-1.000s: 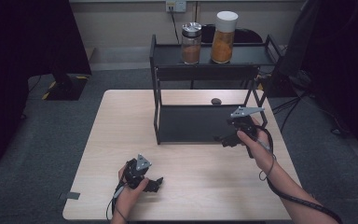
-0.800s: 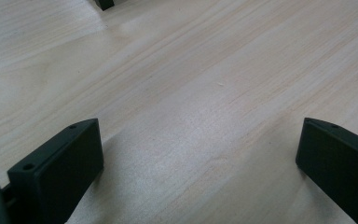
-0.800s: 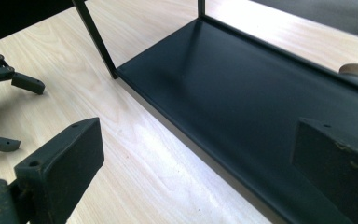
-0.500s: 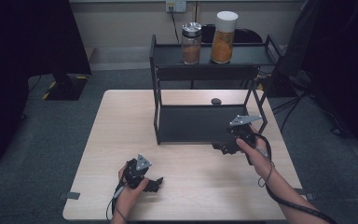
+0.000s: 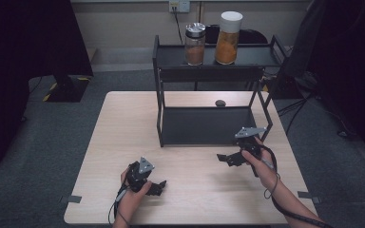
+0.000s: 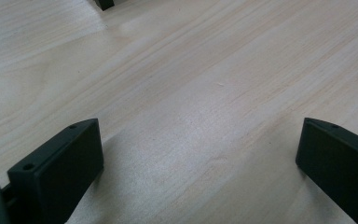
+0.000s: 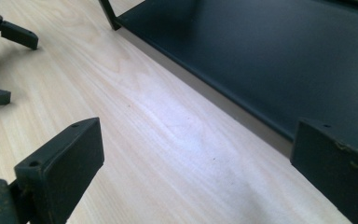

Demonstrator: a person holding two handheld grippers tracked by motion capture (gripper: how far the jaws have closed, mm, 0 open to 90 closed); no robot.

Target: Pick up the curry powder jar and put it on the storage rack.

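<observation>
My left gripper lies low over the wooden table near its front left, held in a hand. Its jaws stand wide open over bare wood. My right gripper hovers just in front of the right end of a black two-tier rack, jaws pointing left. They are wide open with nothing between them. The right gripper view has the rack's lower shelf close on the right and the left gripper far off at the top left.
Two jars stand on the rack's top shelf: a silver-lidded one with brown contents and a taller white-lidded one with orange contents. A small dark object lies on the table behind the rack. Grey floor surrounds the table.
My right gripper has drawn back from the rack's front right post toward the person and slightly left. The left gripper has stayed put.
</observation>
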